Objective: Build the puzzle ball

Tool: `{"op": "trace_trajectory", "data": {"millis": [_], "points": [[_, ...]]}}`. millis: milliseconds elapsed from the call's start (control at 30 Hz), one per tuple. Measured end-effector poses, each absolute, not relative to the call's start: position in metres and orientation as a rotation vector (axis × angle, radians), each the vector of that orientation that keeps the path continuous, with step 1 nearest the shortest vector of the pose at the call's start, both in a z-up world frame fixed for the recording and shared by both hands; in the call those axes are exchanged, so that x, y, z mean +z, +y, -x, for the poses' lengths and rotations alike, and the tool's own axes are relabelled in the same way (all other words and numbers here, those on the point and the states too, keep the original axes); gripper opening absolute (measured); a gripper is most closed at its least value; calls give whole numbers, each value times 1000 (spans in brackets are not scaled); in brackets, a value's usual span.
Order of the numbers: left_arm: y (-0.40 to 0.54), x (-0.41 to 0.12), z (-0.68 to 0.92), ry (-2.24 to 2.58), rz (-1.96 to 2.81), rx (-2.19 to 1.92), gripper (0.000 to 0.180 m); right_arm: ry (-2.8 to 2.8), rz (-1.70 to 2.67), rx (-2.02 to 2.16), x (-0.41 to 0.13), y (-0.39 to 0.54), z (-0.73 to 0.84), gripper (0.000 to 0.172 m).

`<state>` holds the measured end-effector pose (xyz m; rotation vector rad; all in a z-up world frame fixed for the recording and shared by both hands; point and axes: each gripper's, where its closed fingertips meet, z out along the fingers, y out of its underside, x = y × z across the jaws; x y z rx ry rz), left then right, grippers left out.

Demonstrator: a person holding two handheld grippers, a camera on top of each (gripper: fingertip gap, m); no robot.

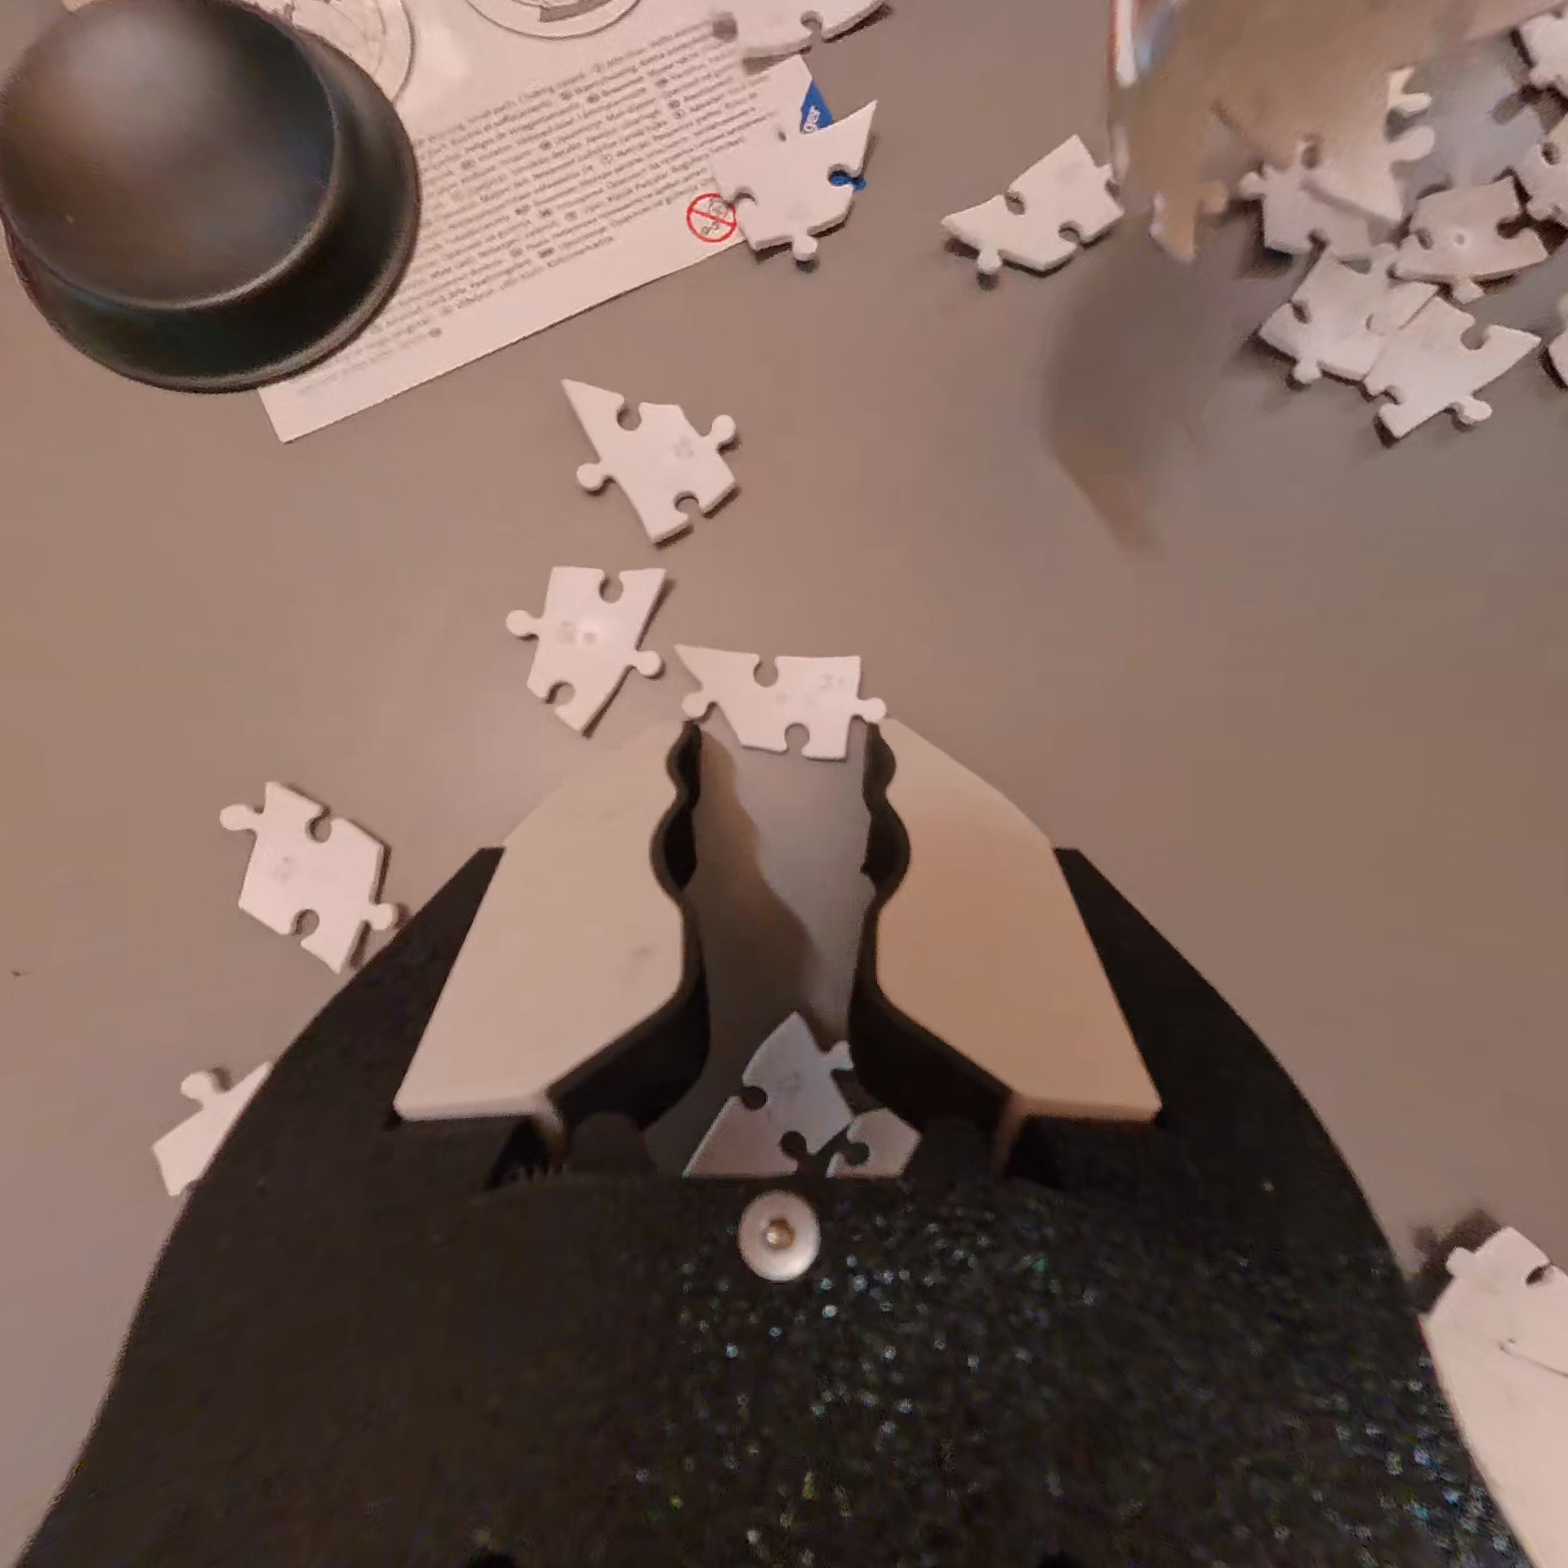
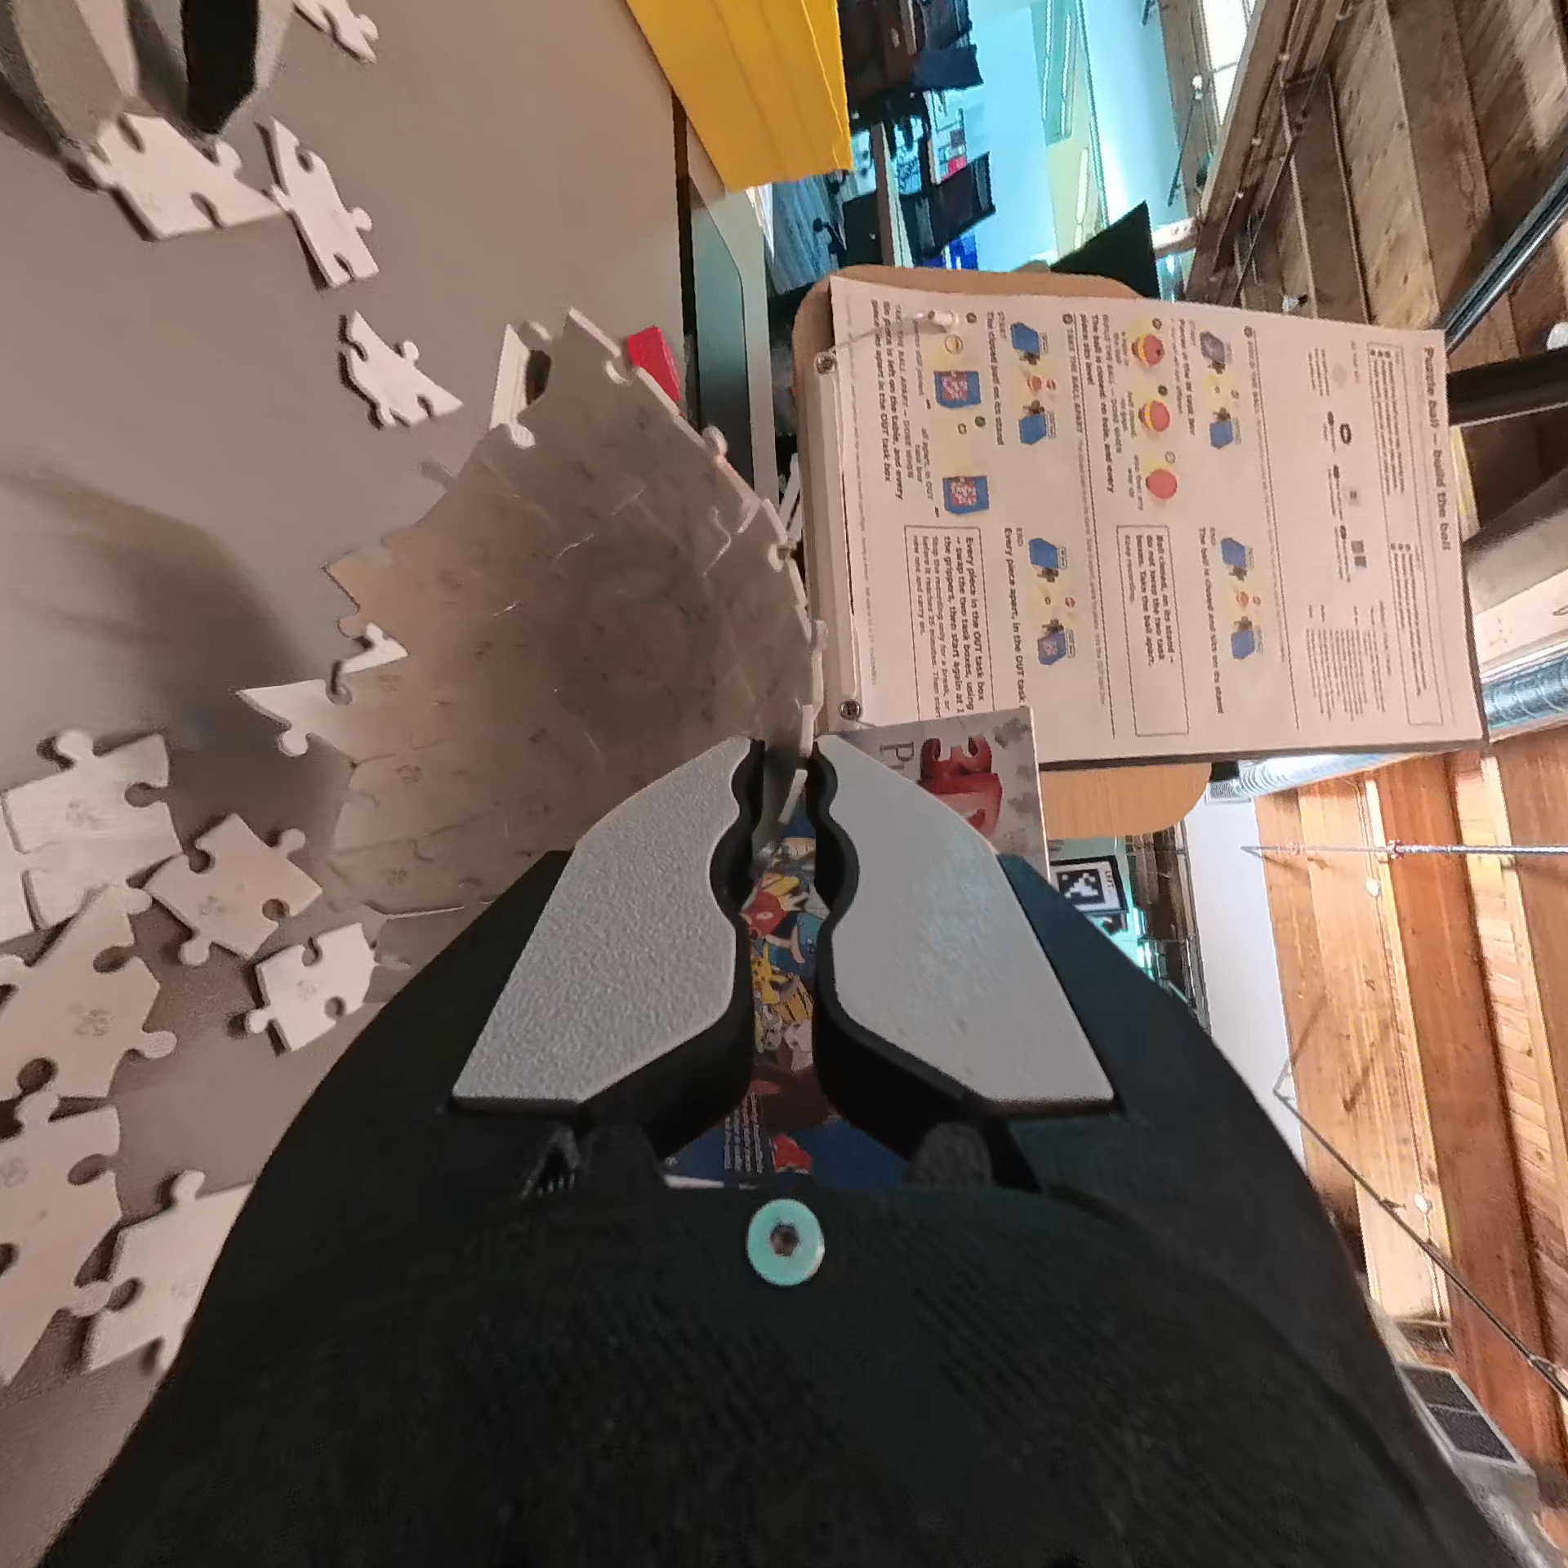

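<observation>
Two grippers over a grey table (image 1: 1103, 764) strewn with puzzle pieces.
The left gripper (image 1: 782, 730) gapes just behind a loose white piece (image 1: 785, 700); the right gripper (image 2: 785, 755) clamps a curved assembled puzzle section (image 2: 577, 611).

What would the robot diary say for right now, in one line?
left gripper: open over loose puzzle piece | right gripper: shut on curved puzzle section | grey table

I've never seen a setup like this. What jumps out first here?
The right gripper is clamped on the rim of a curved shell of joined white puzzle pieces, lifted above the grey table. The left gripper hangs open over one loose white puzzle piece, with a black dome-shaped stand far left.
</observation>
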<state>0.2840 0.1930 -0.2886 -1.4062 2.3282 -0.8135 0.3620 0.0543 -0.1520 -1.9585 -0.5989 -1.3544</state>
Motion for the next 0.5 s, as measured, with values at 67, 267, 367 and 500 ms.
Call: {"op": "trace_trajectory", "data": {"millis": [67,267,367,500], "points": [[191,-284,-285,2302,1370,-824,36,-587,1959,-1364,-150,51,-365,9],[214,-264,-304,2185,1285,-691,34,-577,1961,-1371,-148,48,-366,8],[239,-266,-310,2139,1367,-607,33,-573,1959,-1373,-147,47,-367,9],[248,-275,-307,2199,1367,-563,34,-564,1959,-1374,-146,45,-368,9]]}}
